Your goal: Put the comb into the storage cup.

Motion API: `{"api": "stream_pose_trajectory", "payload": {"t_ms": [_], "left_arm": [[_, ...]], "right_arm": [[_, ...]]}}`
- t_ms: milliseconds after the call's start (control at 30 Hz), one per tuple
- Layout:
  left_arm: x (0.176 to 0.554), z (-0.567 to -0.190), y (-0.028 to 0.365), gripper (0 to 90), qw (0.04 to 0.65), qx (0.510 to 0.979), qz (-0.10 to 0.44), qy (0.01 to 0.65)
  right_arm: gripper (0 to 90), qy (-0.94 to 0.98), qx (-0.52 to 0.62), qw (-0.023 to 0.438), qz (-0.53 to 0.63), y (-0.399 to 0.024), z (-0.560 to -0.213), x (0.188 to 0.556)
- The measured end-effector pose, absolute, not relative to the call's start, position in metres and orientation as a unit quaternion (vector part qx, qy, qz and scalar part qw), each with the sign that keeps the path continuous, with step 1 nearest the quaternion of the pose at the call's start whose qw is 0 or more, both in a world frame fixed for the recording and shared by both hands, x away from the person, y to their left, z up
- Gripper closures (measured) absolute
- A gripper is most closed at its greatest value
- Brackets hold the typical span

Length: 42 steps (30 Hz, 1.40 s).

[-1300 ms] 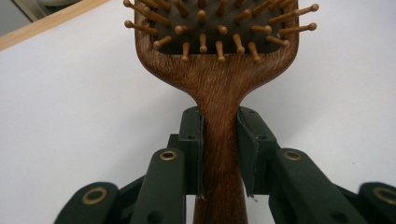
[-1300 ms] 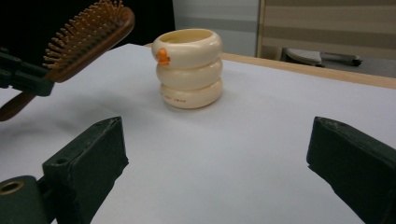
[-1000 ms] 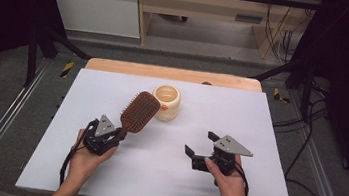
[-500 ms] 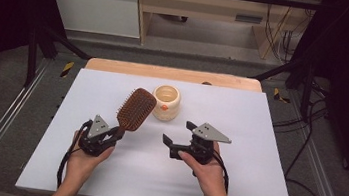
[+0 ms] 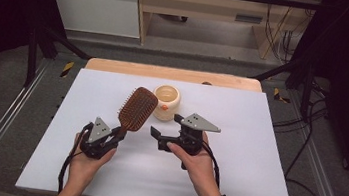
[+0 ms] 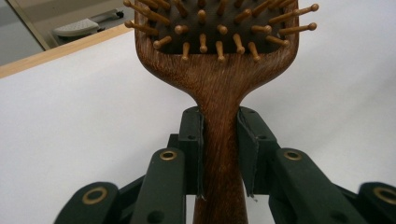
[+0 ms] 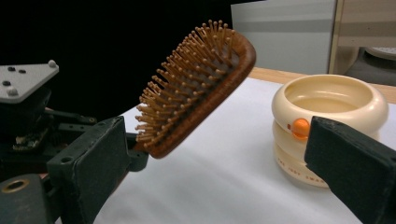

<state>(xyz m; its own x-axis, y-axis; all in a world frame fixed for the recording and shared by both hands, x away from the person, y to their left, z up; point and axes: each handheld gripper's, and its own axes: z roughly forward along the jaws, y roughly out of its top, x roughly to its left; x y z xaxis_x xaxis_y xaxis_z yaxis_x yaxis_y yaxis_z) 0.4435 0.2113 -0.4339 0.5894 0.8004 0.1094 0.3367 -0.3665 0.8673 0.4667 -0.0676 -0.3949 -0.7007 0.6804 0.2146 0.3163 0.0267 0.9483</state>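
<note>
Brush: the brown wooden paddle hairbrush [image 5: 137, 108] with wooden pins has its handle clamped between the left gripper's [image 6: 220, 154] jaws, head tilted up beyond them.
Left jaws: clenched on the handle.
Right jaws: the right gripper [image 5: 156, 137] stands spread and empty, aimed at the brush head.
Bowl: a cream ribbed plastic bowl [image 7: 329, 123] sits beyond the right jaws.
Surface: white table [image 5: 259, 133], wooden far edge.
Room: dark frame rails, grey floor.

Faint orange lettering rings the base of the cream pot [image 7: 327, 135], too small to read.
</note>
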Motion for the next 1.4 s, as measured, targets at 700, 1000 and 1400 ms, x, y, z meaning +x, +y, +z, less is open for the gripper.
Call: {"api": "stream_pose_trajectory", "payload": {"t_ms": [700, 1000, 1400], "left_arm": [[0.431, -0.430, 0.196, 72.5, 0.447, 0.777, 0.282, 0.343], [0.428, -0.428, 0.192, 72.4, 0.457, 0.776, 0.279, 0.334], [0.425, -0.426, 0.190, 72.4, 0.464, 0.773, 0.282, 0.328]], "right_arm": [[6.4, 0.689, 0.365, 0.115, 0.615, -0.049, -0.391, 0.479], [7.7, 0.677, 0.373, 0.096, 0.627, -0.042, -0.386, 0.487], [16.4, 0.664, 0.379, 0.078, 0.640, -0.041, -0.378, 0.496]]}}
